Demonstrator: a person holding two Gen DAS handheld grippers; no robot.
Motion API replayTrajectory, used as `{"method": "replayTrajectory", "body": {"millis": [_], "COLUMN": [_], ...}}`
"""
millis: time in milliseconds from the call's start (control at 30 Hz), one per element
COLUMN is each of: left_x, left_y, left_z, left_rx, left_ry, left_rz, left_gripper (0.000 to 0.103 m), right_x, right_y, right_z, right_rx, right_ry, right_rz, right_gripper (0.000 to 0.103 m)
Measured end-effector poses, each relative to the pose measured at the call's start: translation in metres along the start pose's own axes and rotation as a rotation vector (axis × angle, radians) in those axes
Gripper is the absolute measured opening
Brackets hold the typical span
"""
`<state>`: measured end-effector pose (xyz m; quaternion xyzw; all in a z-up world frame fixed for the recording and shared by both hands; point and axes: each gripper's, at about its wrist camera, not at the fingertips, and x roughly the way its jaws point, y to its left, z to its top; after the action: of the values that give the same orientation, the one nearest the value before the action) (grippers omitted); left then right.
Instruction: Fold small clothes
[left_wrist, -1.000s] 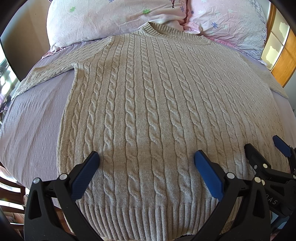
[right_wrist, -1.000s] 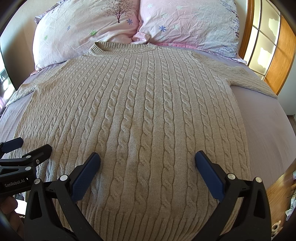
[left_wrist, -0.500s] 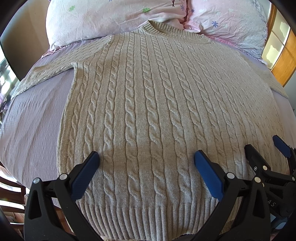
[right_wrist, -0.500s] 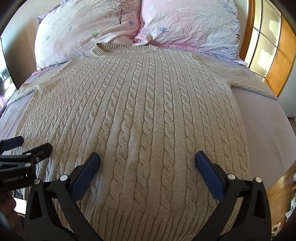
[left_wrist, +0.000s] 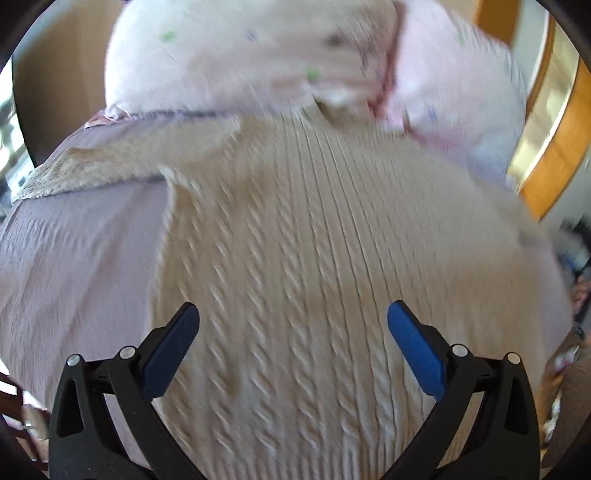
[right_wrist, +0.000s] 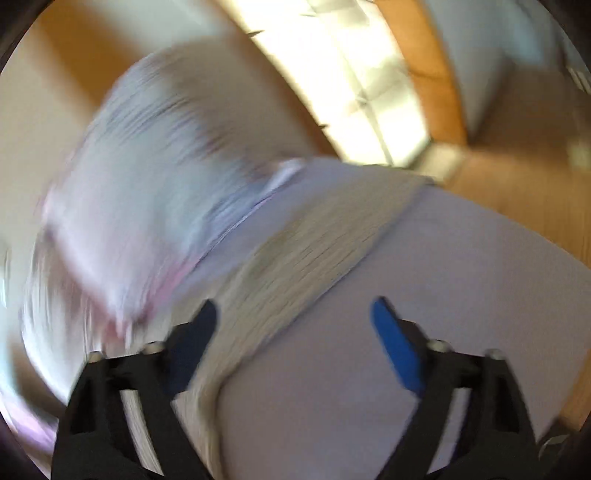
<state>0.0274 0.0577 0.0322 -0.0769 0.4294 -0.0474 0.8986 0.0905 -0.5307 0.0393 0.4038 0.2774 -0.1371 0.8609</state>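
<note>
A beige cable-knit sweater (left_wrist: 314, 240) lies flat, front up, on a lilac bed sheet (left_wrist: 74, 258), collar toward the pillows. Its left sleeve (left_wrist: 110, 166) stretches out to the left. My left gripper (left_wrist: 293, 332) is open and empty above the sweater's lower body. In the blurred right wrist view, the sweater's right sleeve (right_wrist: 325, 251) runs diagonally across the sheet (right_wrist: 443, 295). My right gripper (right_wrist: 295, 325) is open and empty, over the sleeve near the shoulder.
Two pale floral pillows (left_wrist: 240, 55) lie at the head of the bed; one shows in the right wrist view (right_wrist: 147, 184). A wooden window frame (left_wrist: 554, 129) stands on the right, also in the right wrist view (right_wrist: 369, 74). The bed's right edge drops off beyond the sleeve.
Both grippers moved forward fast from the hem. The right one swung right toward the right sleeve and left the left view; the left one advanced up the sweater's body. Both views are now motion-blurred.
</note>
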Motion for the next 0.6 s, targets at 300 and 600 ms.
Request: {"method": "replayTrajectory", "body": {"millis": [300, 600], "left_x": [-0.008, -0.022], "left_y": [0.097, 0.19], "left_z": [0.024, 0.044], "left_rx": [-0.313, -0.469], "left_ry": [-0.222, -0.294], "left_rz": [-0.126, 0.059], "left_gripper": [0.101, 0.101], "right_x": [0.064, 0.056], "right_y": [-0.061, -0.05], "right_z": [0.067, 0.07], "right_rx": [0.278, 0.208], "right_ry": [0.005, -0.124], "right_rz": [-0.046, -0.071], "right_gripper": [0.049, 0.007]}}
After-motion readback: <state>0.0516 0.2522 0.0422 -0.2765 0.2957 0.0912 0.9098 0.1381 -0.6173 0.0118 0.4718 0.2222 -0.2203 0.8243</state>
